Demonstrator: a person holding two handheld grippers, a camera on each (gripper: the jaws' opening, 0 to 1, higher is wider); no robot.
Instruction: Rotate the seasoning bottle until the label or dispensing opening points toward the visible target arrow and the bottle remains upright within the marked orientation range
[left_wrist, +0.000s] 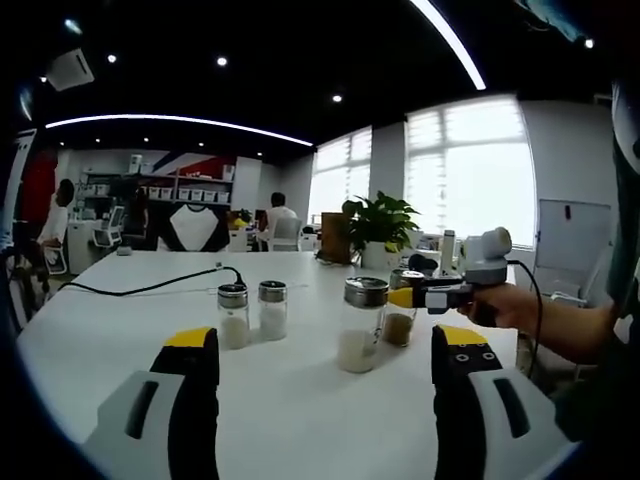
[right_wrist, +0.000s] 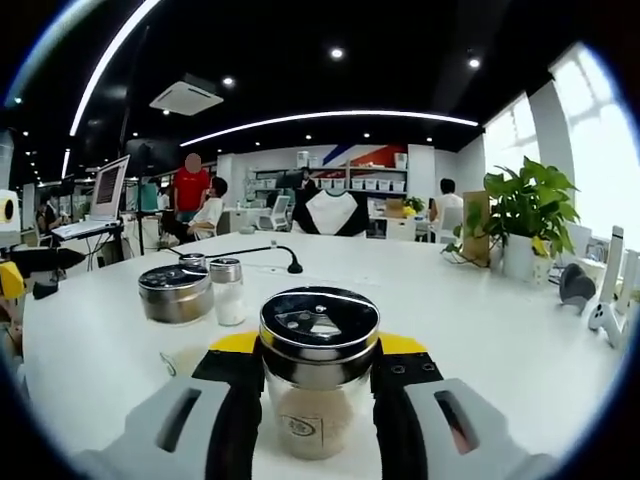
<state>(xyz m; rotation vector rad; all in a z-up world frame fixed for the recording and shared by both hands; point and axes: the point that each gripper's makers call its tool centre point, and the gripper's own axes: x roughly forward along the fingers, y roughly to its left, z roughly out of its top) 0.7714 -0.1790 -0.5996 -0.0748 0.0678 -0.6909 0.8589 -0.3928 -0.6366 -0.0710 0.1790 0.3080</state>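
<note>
Clamped between the jaws of the right gripper (right_wrist: 318, 385), in the right gripper view, stands a glass seasoning bottle (right_wrist: 318, 372) with a perforated metal lid and pale brown contents — upright on the white table (right_wrist: 500, 330), its lid holes facing up at the camera. Beyond it to the left sit a wide-lidded jar (right_wrist: 175, 292) and a small shaker (right_wrist: 227, 290), close together.

From the left gripper view, the left gripper (left_wrist: 325, 385) hangs over the table with its yellow-tipped jaws spread wide and nothing between them. Ahead stand two small shakers (left_wrist: 252, 312) side by side, holding white powder, and to their right the jar with white contents. Just behind that jar the right gripper reaches in from the right, held in a person's hand (left_wrist: 505, 303), closed on the seasoning bottle — though the jar partly hides it, so the grip itself is hard to make out there. A potted plant (left_wrist: 380, 228) stands at the table's far edge.
</note>
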